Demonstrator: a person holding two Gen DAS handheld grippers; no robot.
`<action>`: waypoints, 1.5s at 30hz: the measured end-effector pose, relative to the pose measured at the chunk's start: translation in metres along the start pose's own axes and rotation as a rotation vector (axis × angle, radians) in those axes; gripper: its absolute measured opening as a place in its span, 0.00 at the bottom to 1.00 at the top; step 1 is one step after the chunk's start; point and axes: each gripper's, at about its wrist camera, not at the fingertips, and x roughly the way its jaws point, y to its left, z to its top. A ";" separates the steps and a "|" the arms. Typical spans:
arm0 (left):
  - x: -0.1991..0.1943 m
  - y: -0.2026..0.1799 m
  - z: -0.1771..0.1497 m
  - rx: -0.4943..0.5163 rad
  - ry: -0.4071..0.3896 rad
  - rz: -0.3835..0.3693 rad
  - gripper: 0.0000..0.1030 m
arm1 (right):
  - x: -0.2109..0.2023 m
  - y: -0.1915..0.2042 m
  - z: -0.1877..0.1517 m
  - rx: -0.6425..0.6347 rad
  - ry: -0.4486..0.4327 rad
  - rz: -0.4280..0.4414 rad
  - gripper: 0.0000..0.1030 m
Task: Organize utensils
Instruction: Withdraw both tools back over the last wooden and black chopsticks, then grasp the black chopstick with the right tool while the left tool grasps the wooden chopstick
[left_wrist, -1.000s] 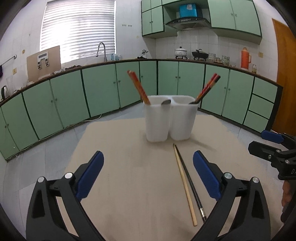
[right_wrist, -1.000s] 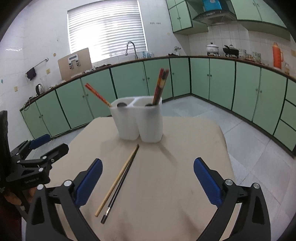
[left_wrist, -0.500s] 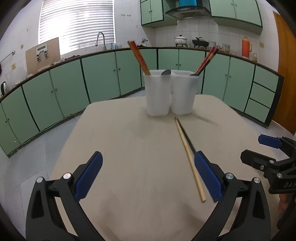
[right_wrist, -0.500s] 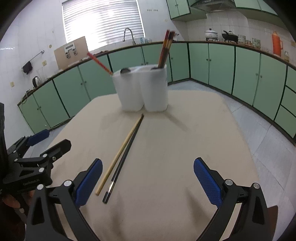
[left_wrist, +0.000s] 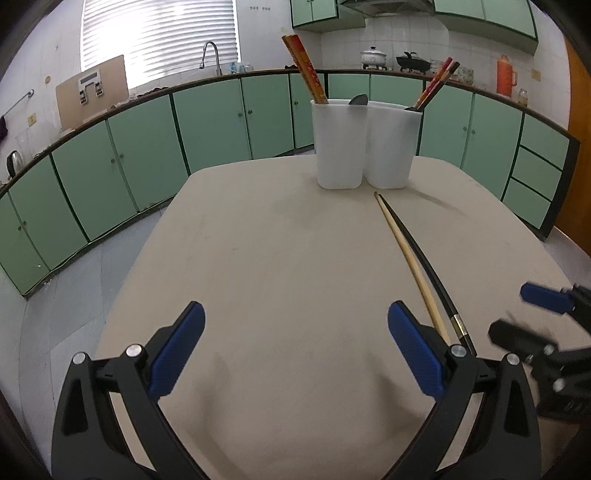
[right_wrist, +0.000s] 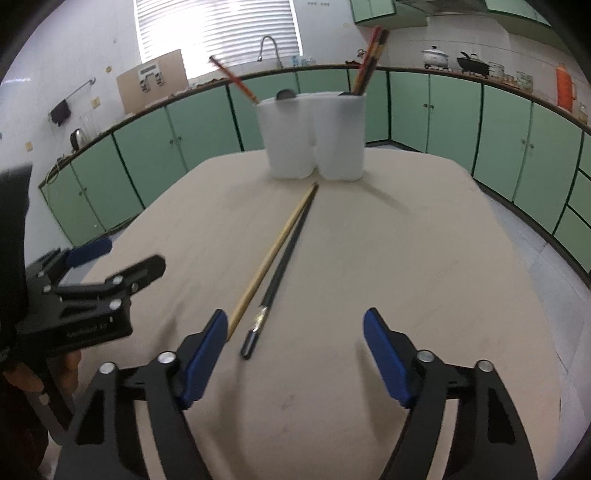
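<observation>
Two loose chopsticks lie side by side on the beige table (left_wrist: 258, 258): a wooden one (right_wrist: 273, 251) and a black one (right_wrist: 286, 254), both pointing at the white two-cup holder (right_wrist: 314, 140). The holder has red chopsticks (left_wrist: 306, 70) and a spoon (left_wrist: 358, 99) in its left cup, and more red chopsticks (left_wrist: 436, 86) in its right cup. My right gripper (right_wrist: 295, 325) hovers low over the chopsticks' near ends. Its jaws are closing, with the black tip between them and untouched. My left gripper (left_wrist: 295, 321) stands open over bare table, left of the wooden chopstick (left_wrist: 410, 262).
Green kitchen cabinets (left_wrist: 147, 147) ring the table, with a sink, pots and a thermos on the counter behind. The table's edges drop to a tiled floor on the left and right. A hand holds the left gripper's handle (right_wrist: 92, 314).
Both grippers came down towards the table and closer to the chopsticks. The right jaws have narrowed, and the black chopstick's near end now lies between them.
</observation>
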 end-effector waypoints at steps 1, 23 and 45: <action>0.000 0.001 0.000 -0.002 0.000 0.002 0.94 | 0.002 0.003 -0.001 -0.006 0.012 0.005 0.61; -0.001 0.007 0.000 -0.018 -0.004 -0.006 0.94 | 0.015 0.003 0.001 0.001 0.057 -0.053 0.26; -0.002 -0.009 -0.002 0.019 0.002 -0.027 0.94 | 0.015 -0.004 -0.001 0.017 0.058 -0.058 0.06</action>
